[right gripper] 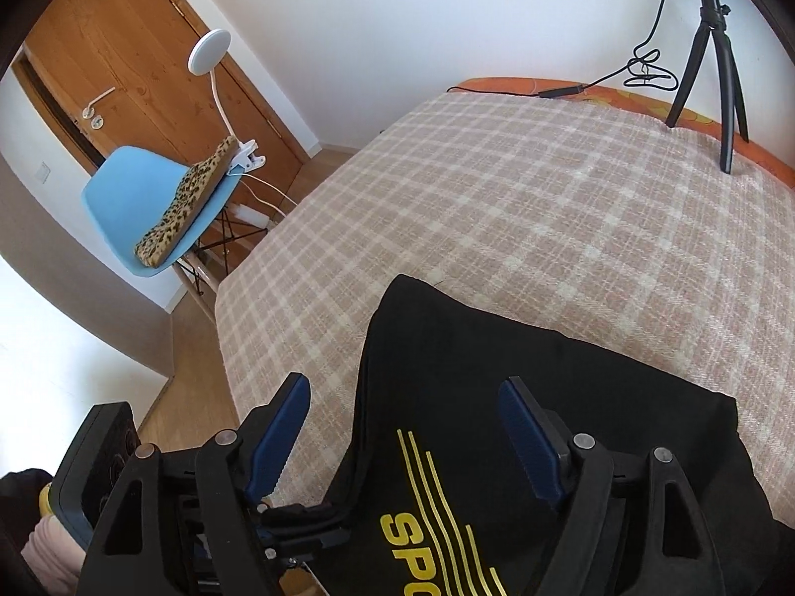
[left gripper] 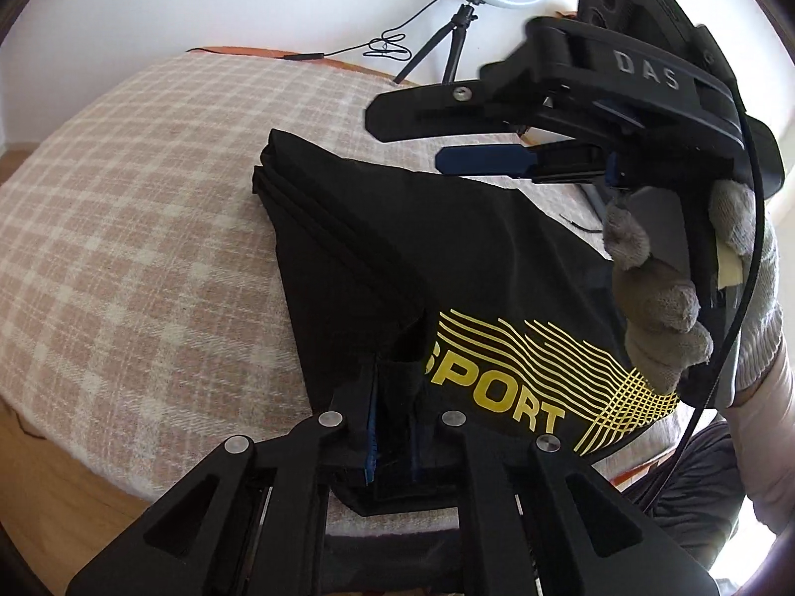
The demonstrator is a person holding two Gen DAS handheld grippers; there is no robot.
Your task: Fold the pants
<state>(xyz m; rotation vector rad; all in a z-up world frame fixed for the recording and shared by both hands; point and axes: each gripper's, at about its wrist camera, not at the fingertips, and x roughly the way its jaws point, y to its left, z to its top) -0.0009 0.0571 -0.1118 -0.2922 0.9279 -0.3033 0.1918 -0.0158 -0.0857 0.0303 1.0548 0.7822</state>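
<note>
Because the left gripper (left gripper: 392, 427) is clamped on only one near corner of the black sport pants (left gripper: 407, 248), the main risk is that the stacked layers slide apart if this corner is pulled or lifted further. Several folded edges lie one over another on the far left side of the pants, and nothing presses them down. A quick tug would probably open the fold or drag the whole pile over the blanket. The right gripper (right gripper: 405, 432) hovers above the pants with its blue pads wide apart and holds nothing, so it gives no support now. If it comes down carelessly, it may push a wrinkle into the cloth near the yellow print (left gripper: 502, 397).

The pants lie partly folded on a bed covered with a beige checked blanket (right gripper: 546, 228), close to its near edge. This woven surface looks a little rough, so I judge the cloth will not glide easily.

At the far side a ring light on a small tripod (right gripper: 710, 64) stands on the bed with its cable (right gripper: 646, 69). A blue chair (right gripper: 149, 198) with a leopard cushion (right gripper: 186, 208), a clip lamp (right gripper: 211, 49) and a wooden door (right gripper: 124, 64) are beside the bed.
</note>
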